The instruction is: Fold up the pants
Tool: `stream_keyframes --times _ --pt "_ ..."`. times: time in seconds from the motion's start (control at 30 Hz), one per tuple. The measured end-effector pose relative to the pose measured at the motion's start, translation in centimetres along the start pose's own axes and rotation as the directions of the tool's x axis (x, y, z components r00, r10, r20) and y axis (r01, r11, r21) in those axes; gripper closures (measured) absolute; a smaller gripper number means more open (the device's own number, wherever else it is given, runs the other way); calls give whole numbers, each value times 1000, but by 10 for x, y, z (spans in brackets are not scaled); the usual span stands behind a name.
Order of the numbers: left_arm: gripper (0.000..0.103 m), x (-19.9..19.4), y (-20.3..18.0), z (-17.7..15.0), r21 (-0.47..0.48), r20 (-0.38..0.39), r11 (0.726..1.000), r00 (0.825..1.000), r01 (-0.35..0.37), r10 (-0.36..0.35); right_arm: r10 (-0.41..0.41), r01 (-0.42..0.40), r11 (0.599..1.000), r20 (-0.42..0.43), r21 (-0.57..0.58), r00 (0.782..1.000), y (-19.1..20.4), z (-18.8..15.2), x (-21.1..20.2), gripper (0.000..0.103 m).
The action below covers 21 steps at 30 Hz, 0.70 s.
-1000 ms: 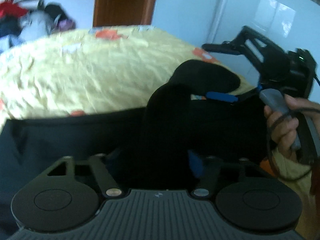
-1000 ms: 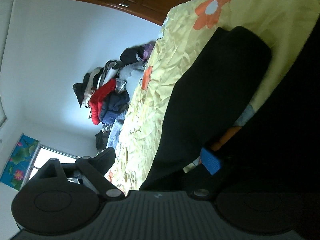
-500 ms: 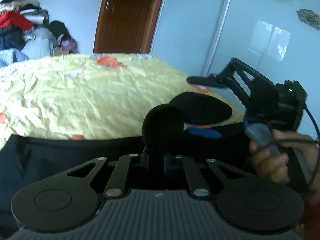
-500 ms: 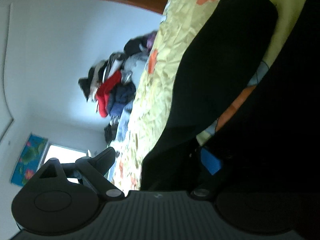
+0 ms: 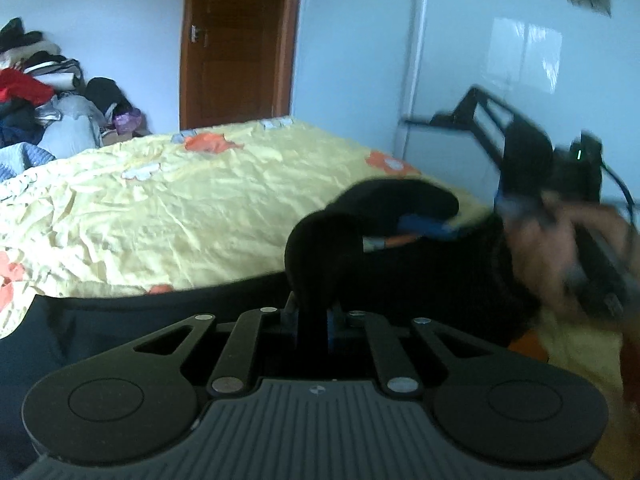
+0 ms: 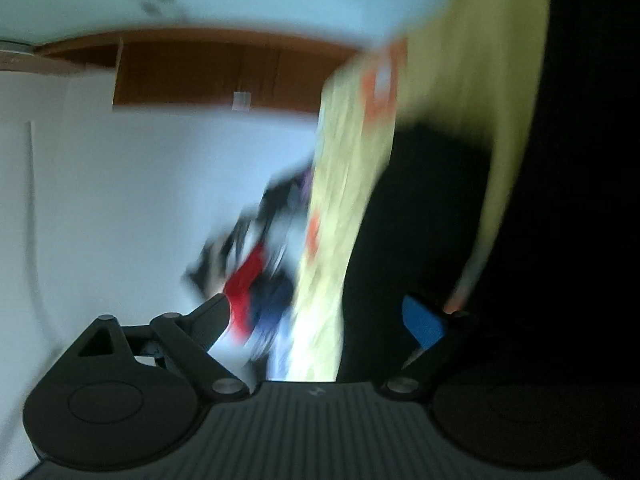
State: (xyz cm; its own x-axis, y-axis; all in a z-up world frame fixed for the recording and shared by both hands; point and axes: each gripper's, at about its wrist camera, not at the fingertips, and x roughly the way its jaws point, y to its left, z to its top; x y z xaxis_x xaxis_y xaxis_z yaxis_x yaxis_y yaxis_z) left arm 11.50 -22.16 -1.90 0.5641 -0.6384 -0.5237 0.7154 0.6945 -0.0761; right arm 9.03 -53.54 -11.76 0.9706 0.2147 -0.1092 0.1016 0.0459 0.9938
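The black pants (image 5: 400, 264) lie across the near edge of the bed (image 5: 180, 200), which wears a crumpled yellow cover with orange flowers. Most of the cloth spreads flat along that edge, dark against the yellow.

The left gripper (image 5: 314, 320) has its fingers clenched on a fold of the pants; the cloth rises from between them in a rounded black hump just beyond the bed's near edge. A second hump of the same cloth stands a little farther along, toward the right side of the bed.

There the right gripper (image 5: 440, 226) is seen from the left wrist view, blurred, with a blue finger pad (image 5: 424, 225) lying against the second hump and a person's hand (image 5: 560, 248) around its handle. In its own view the right gripper (image 6: 320, 320) shows its fingers spread wide apart: one dark finger (image 6: 208, 320) stands against the far wall, the blue-padded one against the black cloth. The picture is smeared, so I cannot tell whether they are grasping the pants.

Beyond the far side of the bed sit a pile of clothes (image 5: 40, 100) and a brown door (image 5: 236, 40).
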Motion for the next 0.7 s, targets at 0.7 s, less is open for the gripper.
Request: stream_keyframes --times 0.7 --pt "91 1 -8 -15 67 -34 998 999 1 1 -17 60 988 283 -144 959 -9 19 -4 21"
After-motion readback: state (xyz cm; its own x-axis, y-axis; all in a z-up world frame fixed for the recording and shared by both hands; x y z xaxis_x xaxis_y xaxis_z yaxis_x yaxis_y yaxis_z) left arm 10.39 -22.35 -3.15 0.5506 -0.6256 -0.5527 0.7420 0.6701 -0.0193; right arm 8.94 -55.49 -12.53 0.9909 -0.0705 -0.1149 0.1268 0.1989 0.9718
